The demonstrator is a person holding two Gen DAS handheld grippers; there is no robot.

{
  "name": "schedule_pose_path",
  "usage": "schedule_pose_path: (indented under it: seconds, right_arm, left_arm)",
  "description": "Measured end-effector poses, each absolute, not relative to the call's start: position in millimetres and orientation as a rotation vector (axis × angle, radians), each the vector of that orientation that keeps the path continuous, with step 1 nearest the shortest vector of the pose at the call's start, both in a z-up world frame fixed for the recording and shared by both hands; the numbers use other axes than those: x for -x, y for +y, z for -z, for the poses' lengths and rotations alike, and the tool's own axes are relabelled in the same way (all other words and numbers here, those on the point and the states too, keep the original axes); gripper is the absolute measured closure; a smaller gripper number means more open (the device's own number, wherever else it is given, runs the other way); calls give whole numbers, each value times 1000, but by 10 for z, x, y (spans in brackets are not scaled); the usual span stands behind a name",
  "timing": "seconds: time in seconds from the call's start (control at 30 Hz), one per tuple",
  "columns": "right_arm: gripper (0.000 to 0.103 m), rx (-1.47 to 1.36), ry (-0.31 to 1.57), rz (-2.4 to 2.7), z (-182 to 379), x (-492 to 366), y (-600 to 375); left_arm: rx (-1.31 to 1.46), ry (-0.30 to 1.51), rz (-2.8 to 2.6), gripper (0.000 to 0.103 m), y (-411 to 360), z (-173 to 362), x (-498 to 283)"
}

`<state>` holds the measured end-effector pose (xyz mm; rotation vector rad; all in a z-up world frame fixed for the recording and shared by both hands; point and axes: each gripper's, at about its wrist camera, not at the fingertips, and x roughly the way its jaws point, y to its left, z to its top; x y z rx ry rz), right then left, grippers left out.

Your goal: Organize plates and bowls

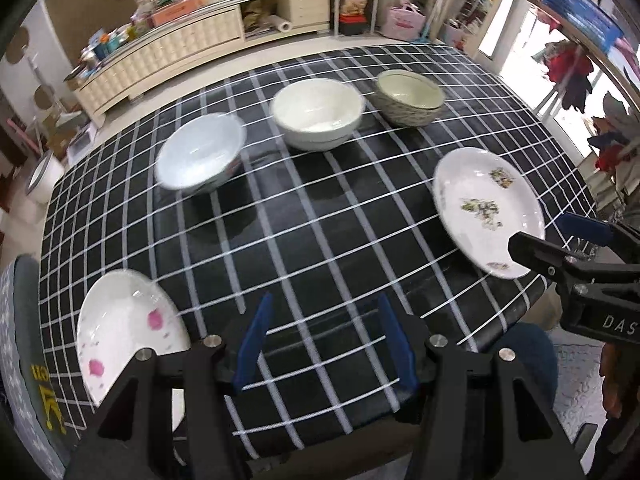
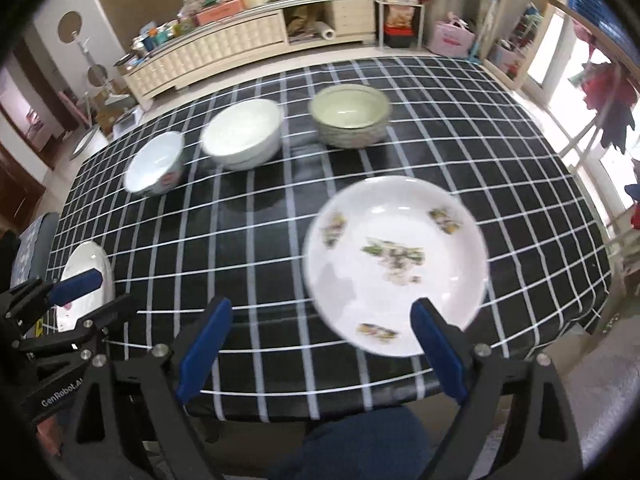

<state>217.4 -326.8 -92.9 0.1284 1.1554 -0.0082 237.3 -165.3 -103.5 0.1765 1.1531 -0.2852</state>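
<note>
White letters "DAS", cut off at the frame edge, are seen on the black body of the right gripper (image 1: 560,236). "GenRobot.A", its end hidden, is printed in white on the left gripper (image 2: 86,292) body.

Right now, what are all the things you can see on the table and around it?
Pale blue-white bowl: one, far left of the bowl row.
Plain white bowl: one, middle of the row.
Greenish patterned bowl: one, right end of the row.
White plate with green flower prints: one, near right edge.
White plate with pink flower prints: one, near left edge.
Black tablecloth with white grid lines: one, covering the table.
Cream sideboard: one, behind the table, cluttered on top.
Left gripper: black with blue pads, open.
Right gripper: same, open beside the green-print plate.
</note>
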Motion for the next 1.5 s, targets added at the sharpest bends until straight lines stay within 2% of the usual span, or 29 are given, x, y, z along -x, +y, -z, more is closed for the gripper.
schedule_pose_path:
  seconds: [0.6,1.07,1.13,1.2,1.27,1.33,1.43,1.5]
  right_arm:
    - [10,-194,1190,145,1365,-2318,-4289]
    - [10,-236,1221,160,1759,-2561,-4611]
    - [16,-233,1224,157,1798,-2574,-4618]
    - [32,-237,1237,143,1841,-2590,-4621]
    - [43,-233,1248,133,1881,-2609,-4621]
    - [47,-239,1246,118,1896,-2617,-4619]
    - [59,-254,1241,91,1878,-2613,-4605]
    - [70,-266,1246,65,1869,-2601,-4581]
  left_arm:
    - [-289,1199,403,50,-2786,1475,-2850]
    - [-345,1251,406,50,-3174,1984,-3192]
    - [-358,1245,401,50,-3195,2033,-3210]
    - [-353,1246,408,50,-3192,2072,-3234]
    - [-335,1254,423,51,-3180,2091,-3244]
    - [-326,1254,447,60,-3184,2098,-3240]
    - [-312,1266,485,76,-3211,2094,-3226]
    - [-313,1270,484,76,-3238,2092,-3228]
